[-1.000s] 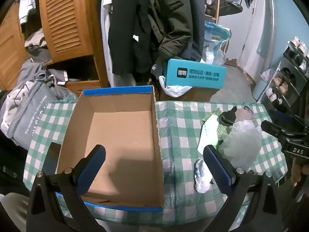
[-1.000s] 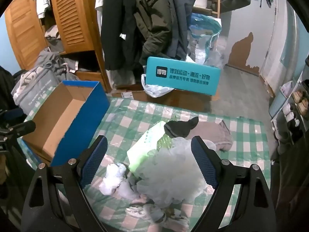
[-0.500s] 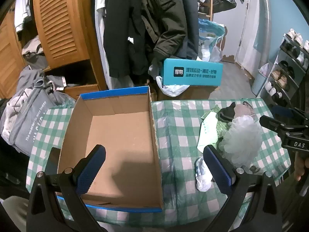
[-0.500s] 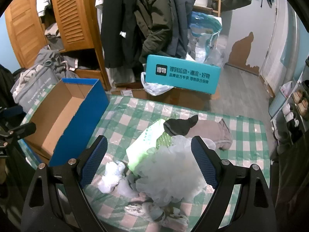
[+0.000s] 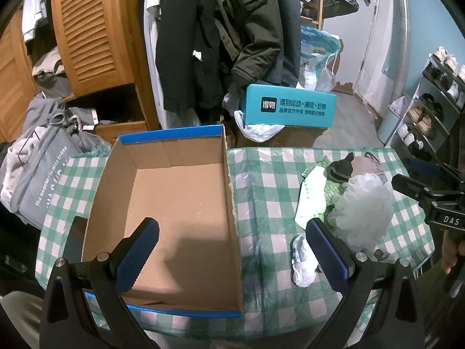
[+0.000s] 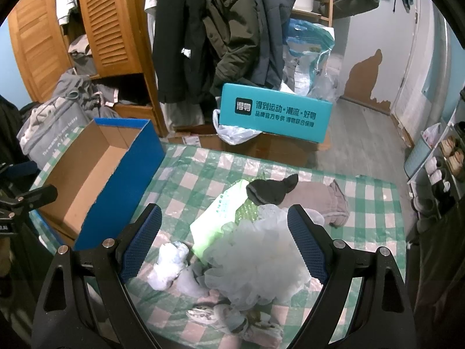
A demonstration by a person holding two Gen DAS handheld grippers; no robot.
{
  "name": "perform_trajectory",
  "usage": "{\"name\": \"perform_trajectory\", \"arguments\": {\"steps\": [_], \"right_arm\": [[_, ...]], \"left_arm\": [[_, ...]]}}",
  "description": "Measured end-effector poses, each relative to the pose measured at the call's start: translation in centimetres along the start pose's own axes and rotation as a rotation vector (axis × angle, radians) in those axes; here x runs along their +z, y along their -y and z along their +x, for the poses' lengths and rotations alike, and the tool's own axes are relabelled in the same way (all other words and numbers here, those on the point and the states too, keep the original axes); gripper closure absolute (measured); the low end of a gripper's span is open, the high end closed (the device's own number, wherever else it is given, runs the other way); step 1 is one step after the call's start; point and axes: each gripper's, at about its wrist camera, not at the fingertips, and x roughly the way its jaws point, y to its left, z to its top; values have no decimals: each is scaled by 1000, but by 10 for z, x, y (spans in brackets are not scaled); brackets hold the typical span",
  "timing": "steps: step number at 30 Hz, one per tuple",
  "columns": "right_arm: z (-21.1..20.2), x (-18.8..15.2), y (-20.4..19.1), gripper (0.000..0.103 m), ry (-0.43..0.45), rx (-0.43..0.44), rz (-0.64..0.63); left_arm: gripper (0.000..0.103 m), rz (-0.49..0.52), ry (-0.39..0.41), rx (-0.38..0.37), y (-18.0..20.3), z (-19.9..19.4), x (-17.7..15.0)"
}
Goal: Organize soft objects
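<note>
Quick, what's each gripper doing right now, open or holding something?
Left gripper: open, holding nothing, above the blue-edged cardboard box.
Right gripper: open, holding nothing, above the white mesh bath pouf.

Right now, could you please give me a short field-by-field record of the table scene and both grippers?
surface: green checked tablecloth
container: open cardboard box, nothing inside
pile: white mesh bath pouf, pale green packet, dark sock, crumpled white sock
pile position: beside the box, outside it
left gripper: open, over the box
right gripper: open, above the pouf, holding nothing
</note>
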Motion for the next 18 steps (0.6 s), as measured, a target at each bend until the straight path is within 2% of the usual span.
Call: {"name": "perform_trajectory", "arguments": {"steps": [18], "right_arm": [[0, 0, 0, 16, -5, -4, -3]], "left_arm": [[1, -4, -3, -2, -1, -1, -3]]}}
